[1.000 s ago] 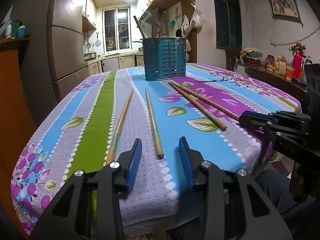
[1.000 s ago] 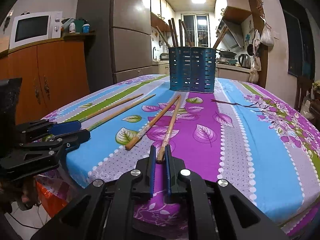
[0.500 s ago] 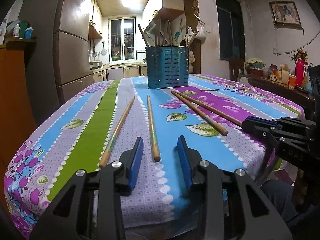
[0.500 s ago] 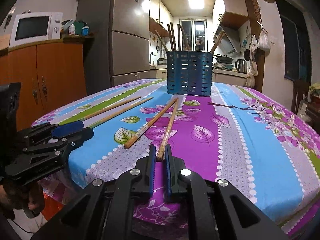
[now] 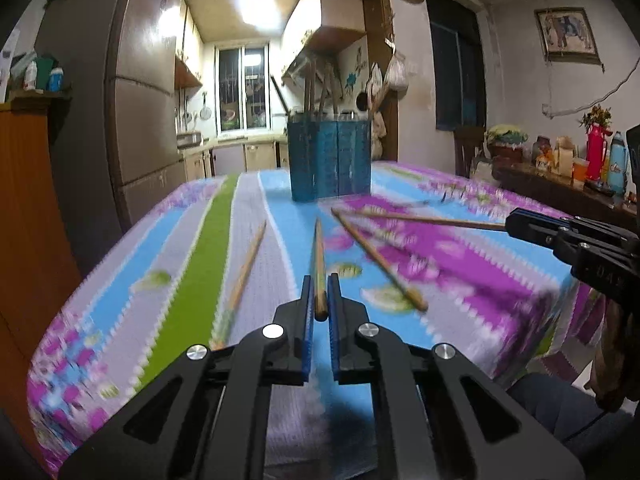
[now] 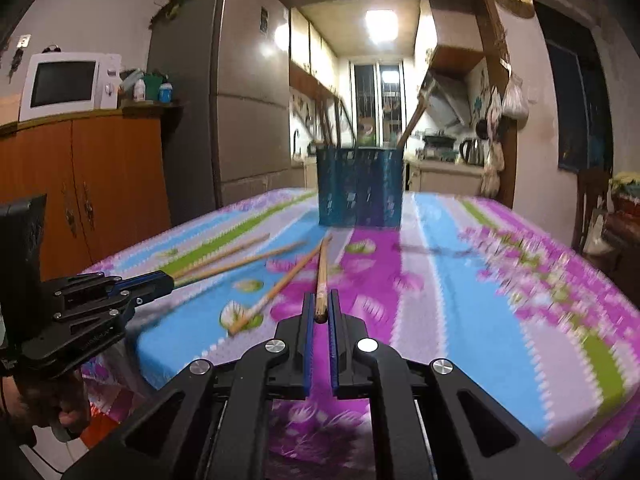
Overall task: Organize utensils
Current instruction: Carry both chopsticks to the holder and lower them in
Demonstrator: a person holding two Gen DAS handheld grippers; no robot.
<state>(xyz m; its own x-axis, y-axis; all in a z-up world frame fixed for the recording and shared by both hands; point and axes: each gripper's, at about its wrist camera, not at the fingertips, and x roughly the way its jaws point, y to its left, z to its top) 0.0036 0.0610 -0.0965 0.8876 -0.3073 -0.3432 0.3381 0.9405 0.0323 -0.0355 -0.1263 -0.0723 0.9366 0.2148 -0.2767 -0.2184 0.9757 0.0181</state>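
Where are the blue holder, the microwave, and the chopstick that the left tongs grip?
blue holder (image 6: 359, 188), right wrist view, front wall.
microwave (image 6: 68, 84), right wrist view, dark door window.
chopstick (image 5: 319, 268), left wrist view, shaft ahead of the left tongs (image 5: 320, 300).

Domestic dining room opening onto a galley kitchen: table under a floral, striped blue-purple-green tablecloth (image 6: 460, 280); tall grey-brown refrigerator (image 6: 224, 100); white microwave oven (image 6: 68, 84) atop an orange wooden cabinet (image 6: 80, 184); barred kitchen window (image 5: 242, 84) beyond wall cupboards and a counter with a metal kettle (image 6: 470, 151); perforated blue utensil holder (image 5: 330, 160) holding wooden sticks; dark sideboard (image 5: 560, 196) bearing a red thermos flask (image 5: 596, 148), jars and flowers; framed picture (image 5: 566, 34) on the plaster wall
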